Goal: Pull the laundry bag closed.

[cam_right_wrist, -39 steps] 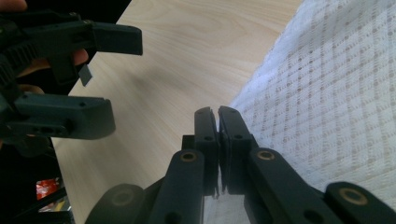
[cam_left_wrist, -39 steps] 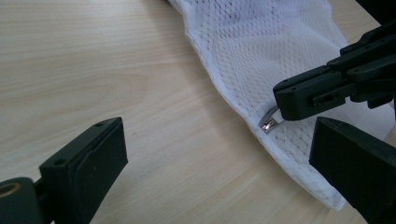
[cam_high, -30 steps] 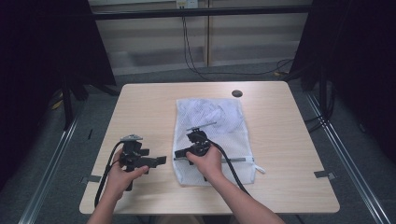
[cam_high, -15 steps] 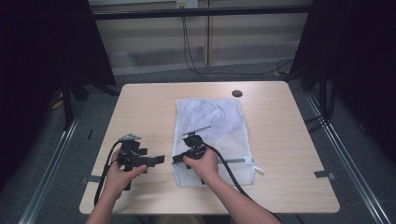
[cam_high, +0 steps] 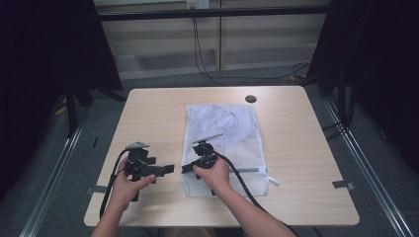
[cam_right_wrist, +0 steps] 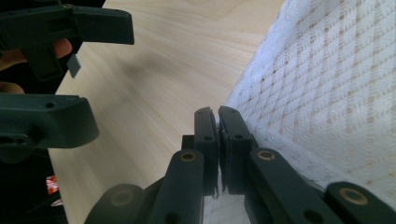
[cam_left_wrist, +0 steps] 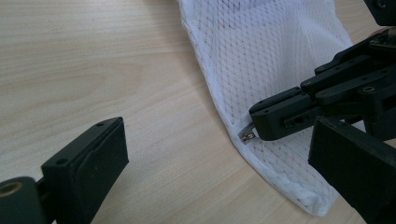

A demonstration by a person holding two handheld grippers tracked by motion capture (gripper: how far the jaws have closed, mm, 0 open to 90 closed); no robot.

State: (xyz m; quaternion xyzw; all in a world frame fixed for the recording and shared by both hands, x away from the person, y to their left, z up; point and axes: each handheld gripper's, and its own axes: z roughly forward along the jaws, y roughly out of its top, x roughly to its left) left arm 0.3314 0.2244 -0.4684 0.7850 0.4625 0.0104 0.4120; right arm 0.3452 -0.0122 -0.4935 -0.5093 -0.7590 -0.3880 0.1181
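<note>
Pale wood table [cam_high: 148, 113]; mesh laundry bag [cam_high: 222, 128]: soft, light, limp. Right gripper [cam_right_wrist: 218, 122] clenched on zipper pull [cam_left_wrist: 248, 136]; left gripper [cam_left_wrist: 219, 172] released, just beside bag.

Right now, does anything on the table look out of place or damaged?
Nothing stands out. The white mesh bag lies flat on the table, a little rumpled at its far end, with no tear or spill visible.

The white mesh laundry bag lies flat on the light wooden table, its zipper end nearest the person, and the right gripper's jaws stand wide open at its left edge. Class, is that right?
Not quite. The right gripper is shut, its jaws pressed together at the edge of the white mesh laundry bag; the right gripper view shows it. The bag does lie flat on the light wooden table, zipper end nearest the person.
</note>
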